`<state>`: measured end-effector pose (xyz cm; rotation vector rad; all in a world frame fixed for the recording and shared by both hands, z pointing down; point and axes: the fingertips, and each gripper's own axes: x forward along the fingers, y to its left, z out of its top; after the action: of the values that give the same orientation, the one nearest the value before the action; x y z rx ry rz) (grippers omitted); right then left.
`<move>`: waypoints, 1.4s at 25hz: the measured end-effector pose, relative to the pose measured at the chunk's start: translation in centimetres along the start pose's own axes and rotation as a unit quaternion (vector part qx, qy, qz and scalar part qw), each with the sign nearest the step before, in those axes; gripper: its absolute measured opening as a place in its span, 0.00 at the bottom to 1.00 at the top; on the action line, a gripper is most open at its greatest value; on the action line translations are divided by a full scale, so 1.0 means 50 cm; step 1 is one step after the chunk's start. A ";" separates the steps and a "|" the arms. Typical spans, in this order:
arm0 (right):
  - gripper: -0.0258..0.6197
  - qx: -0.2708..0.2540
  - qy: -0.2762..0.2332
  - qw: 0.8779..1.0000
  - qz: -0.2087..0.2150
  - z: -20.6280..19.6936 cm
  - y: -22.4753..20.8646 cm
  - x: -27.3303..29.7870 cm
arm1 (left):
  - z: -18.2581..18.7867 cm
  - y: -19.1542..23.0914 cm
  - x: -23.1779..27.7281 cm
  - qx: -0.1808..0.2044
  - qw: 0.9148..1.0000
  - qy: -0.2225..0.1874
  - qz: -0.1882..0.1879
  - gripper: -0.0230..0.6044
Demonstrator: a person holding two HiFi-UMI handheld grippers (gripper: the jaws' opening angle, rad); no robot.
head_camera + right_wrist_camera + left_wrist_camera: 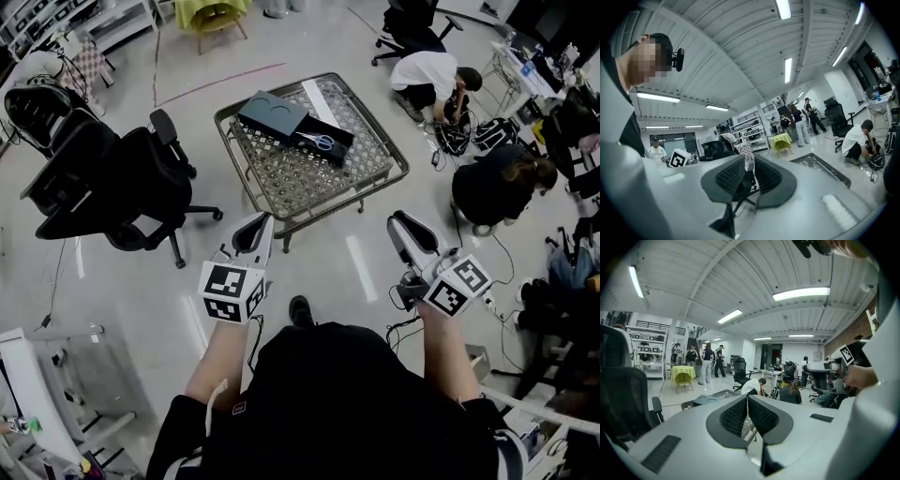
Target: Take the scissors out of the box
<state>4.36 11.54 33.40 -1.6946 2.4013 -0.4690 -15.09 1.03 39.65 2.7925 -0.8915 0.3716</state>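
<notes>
While the scissors [323,142] lie in the open box [302,139] on the mesh table [401,161], well ahead, I should bring my right gripper [405,227], slightly spread and empty, above their handles, and my left gripper [255,230], pressed together, beside the box.

Open workshop hall under a ribbed ceiling [717,282]
A glossy grey floor [309,37], crossed by a red line [225,81], is lit by tube lights [801,293]; a black office chair [122,183], white shelves [647,355] and a yellow-green draped table [683,372] are seen.
</notes>
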 end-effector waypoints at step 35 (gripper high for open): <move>0.16 0.017 0.042 0.994 0.094 0.084 -0.285 0.309 | 0.081 0.130 0.265 -0.023 0.996 0.012 0.085 0.06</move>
<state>12.99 -7.97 35.08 -1.4434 2.5654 -0.5599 -7.75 -12.36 40.33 2.6728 -1.1202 0.4033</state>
